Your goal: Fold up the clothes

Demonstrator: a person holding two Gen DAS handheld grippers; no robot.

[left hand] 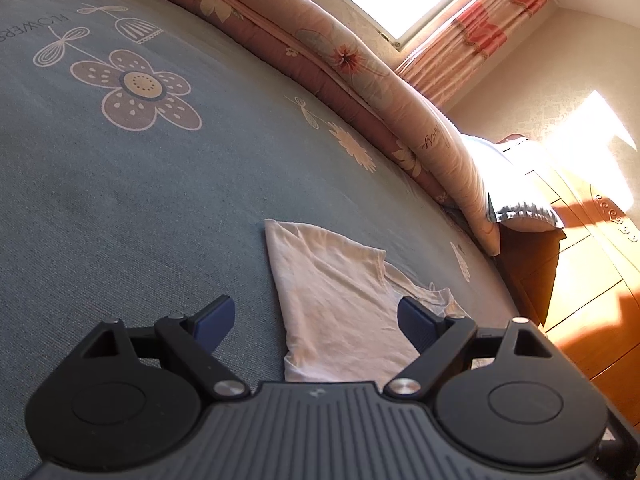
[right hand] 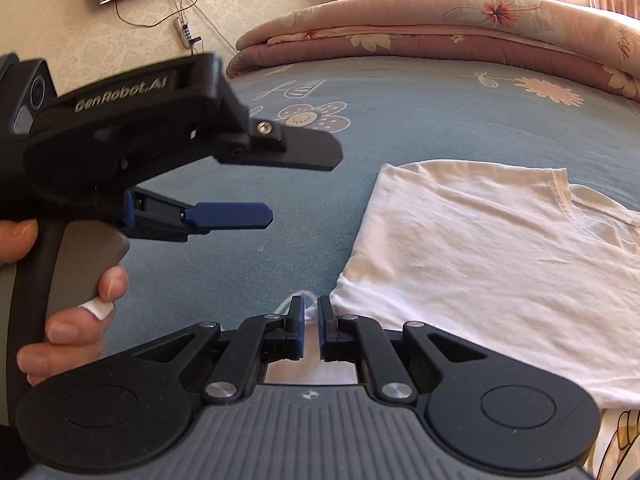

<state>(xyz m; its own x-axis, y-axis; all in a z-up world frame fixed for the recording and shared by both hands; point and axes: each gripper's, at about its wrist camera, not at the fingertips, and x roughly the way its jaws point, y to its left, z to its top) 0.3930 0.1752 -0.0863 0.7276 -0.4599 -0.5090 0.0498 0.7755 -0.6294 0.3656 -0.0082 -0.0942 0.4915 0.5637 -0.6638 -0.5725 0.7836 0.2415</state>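
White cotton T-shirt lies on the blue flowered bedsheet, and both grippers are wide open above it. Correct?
Not quite. Only the left gripper is open; the right gripper is shut on the white cotton T-shirt, as the right wrist view shows. The shirt does lie on the blue flowered bedsheet.

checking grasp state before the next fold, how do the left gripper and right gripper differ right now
The left gripper is wide open; the right gripper is nearly shut, pinching an edge of the white t-shirt. The left holds nothing and hovers over the blue bedsheet; the right sits low at the shirt's near corner. Both have blue pads on black linkages.
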